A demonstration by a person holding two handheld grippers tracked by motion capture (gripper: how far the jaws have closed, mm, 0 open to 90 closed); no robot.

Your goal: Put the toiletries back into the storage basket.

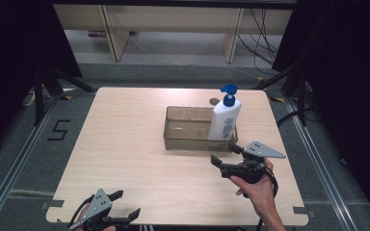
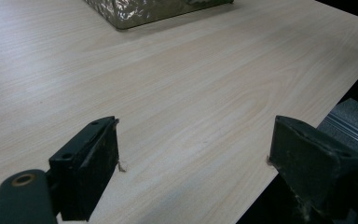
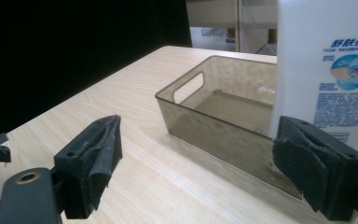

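Wooden table (image 1: 125, 159) bears bottle (image 1: 224, 120) in bin (image 1: 188, 130) (translucent).

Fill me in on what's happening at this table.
A person holds a gripper in each hand. The right gripper is open, just in front of the clear brown bin where a white pump bottle stands upright at the right end. The left gripper is open too, at the table's near edge, holding nothing.
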